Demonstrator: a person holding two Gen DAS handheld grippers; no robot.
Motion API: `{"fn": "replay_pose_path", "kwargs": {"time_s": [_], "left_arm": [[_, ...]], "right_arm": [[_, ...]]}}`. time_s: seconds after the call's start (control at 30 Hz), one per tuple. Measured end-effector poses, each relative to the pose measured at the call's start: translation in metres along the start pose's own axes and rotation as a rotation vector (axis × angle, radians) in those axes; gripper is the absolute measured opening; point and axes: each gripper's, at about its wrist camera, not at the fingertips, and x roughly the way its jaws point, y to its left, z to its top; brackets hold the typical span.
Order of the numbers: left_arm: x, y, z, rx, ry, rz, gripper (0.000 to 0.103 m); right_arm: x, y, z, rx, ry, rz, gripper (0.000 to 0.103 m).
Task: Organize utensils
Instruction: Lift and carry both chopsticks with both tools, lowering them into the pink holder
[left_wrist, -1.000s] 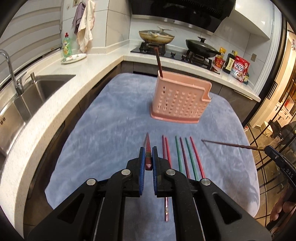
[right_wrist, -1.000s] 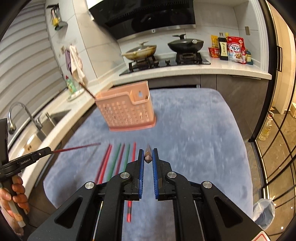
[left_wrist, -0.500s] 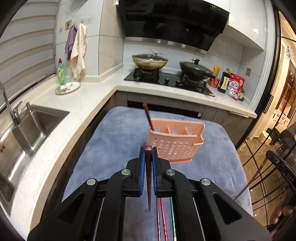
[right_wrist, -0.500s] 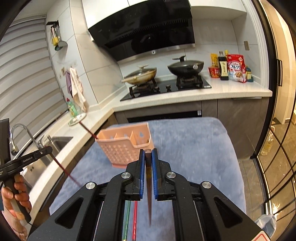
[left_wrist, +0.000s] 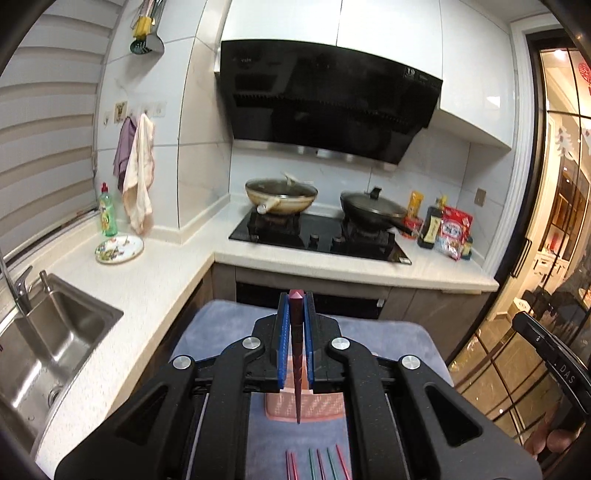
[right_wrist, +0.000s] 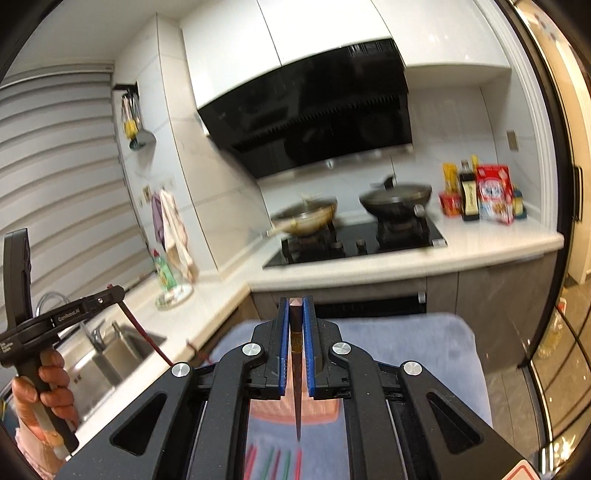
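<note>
The kitchen wraps round in an L: a white counter (left_wrist: 155, 295) runs from the steel sink (left_wrist: 55, 343) at the left edge to the black hob (left_wrist: 317, 240) under the dark extractor hood (left_wrist: 325, 110), leaving a broad band of open air between hood and worktop. Below it the table (left_wrist: 388, 336), covered in a grey-blue cloth, has its far edge just short of the cabinet fronts and its right edge beside the glass doors (left_wrist: 509, 354). The pink utensil basket (left_wrist: 306, 406) stands on the cloth, mostly hidden behind the left tool (left_wrist: 296, 310), with bare cloth on every side of it that shows. That tool is clamped on a dark red chopstick (left_wrist: 297, 373), which hangs point down in front of the basket, clear of the cloth. In the right wrist view the right tool (right_wrist: 295, 314) is likewise clamped on a brown chopstick (right_wrist: 296, 387), tip hanging over the basket's near side. The left tool appears there at the left edge, held by a hand (right_wrist: 40, 402), its chopstick slanting down over the counter edge. Red and green chopsticks (left_wrist: 317, 463) lie in a row on the cloth nearest the cameras, well apart from the basket
</note>
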Motion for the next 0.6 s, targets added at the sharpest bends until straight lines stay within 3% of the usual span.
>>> {"fn": "replay_pose_path", "kwargs": {"time_s": [0.33,0.6], "left_arm": [[0.046,-0.001,0.031,-0.012,-0.037,0.024,0.007],[0.077,0.006,0.018,-0.021,0.005,0.023,0.007]], "right_arm": [[0.053,0.012,0.041,0.018,-0.052,0.029,0.007],[0.100,0.016,0.021,0.033,0.000,0.034,0.007]]}}
